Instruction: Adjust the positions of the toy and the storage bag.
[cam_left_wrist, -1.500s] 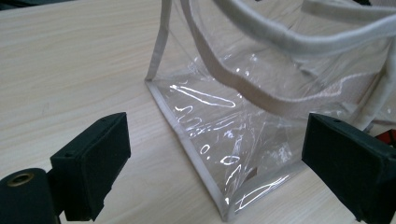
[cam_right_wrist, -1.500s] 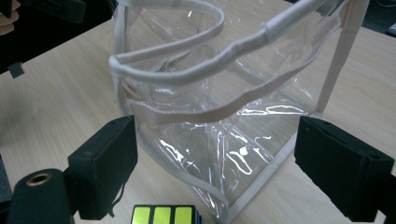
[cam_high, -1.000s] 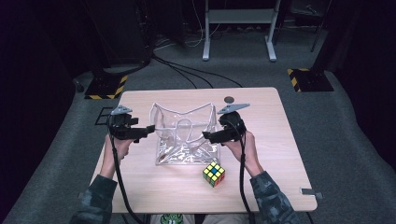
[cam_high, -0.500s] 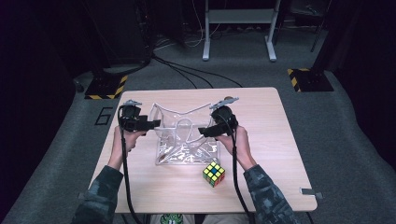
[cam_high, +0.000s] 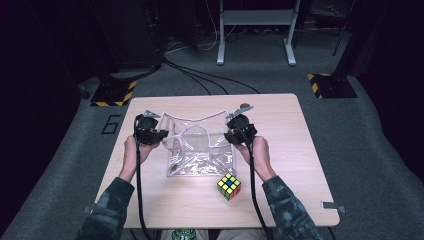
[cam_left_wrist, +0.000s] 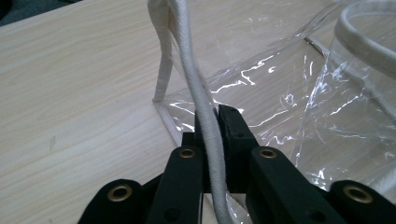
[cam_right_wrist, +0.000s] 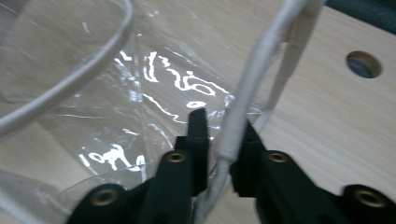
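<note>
Clear plastic bag (cam_high: 200, 150) lies mid-table, mouth spread, a colour cube (cam_high: 229, 186) just beside its near corner; white cord trim, see-through glossy walls. Left gripper (cam_left_wrist: 214, 133) has just been closing and pinches the white rim cord (cam_left_wrist: 196, 93); right gripper (cam_right_wrist: 223, 135), also just closing, pinches the cord (cam_right_wrist: 252, 88) on its side. Likely light, floppy and slick, so the cord edges look the surest hold.

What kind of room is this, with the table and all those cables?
Probably a lab or studio set up for recording handwork. A small wooden table stands on grey carpet, with hazard-striped stand bases, loose floor cables and dark surroundings. A person works cabled tongs on a clear bag.
</note>
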